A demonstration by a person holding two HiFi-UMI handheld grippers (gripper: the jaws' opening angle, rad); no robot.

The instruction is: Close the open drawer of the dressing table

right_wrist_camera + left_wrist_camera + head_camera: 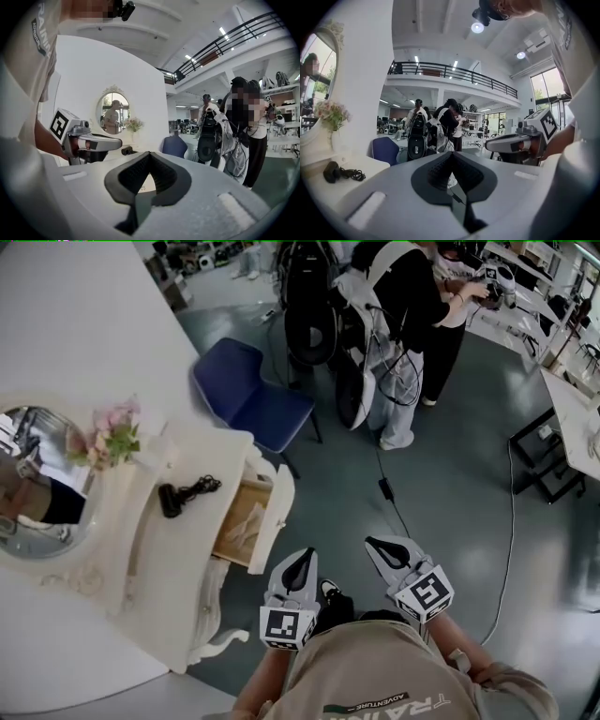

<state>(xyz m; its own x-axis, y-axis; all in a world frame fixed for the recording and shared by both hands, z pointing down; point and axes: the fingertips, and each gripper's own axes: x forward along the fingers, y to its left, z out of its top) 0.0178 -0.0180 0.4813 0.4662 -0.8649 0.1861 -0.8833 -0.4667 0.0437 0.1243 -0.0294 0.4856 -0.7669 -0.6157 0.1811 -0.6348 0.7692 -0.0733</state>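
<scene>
The white dressing table [178,615] stands at the left of the head view. Its drawer [246,521] is pulled out toward the room, showing a wooden inside with pale items, and its white front [279,507] faces the floor space. My left gripper [304,559] hangs shut and empty just below the drawer front, not touching it. My right gripper [375,544] is shut and empty too, further right over the floor. In the left gripper view the jaws [451,153] meet at their tips; in the right gripper view the jaws [149,153] do the same.
On the tabletop lie a black corded device [173,498] and pink flowers [112,432] beside an oval mirror [37,484]. A blue chair [248,395] stands behind the drawer. People [412,324] with gear stand beyond; a cable [511,521] runs across the floor.
</scene>
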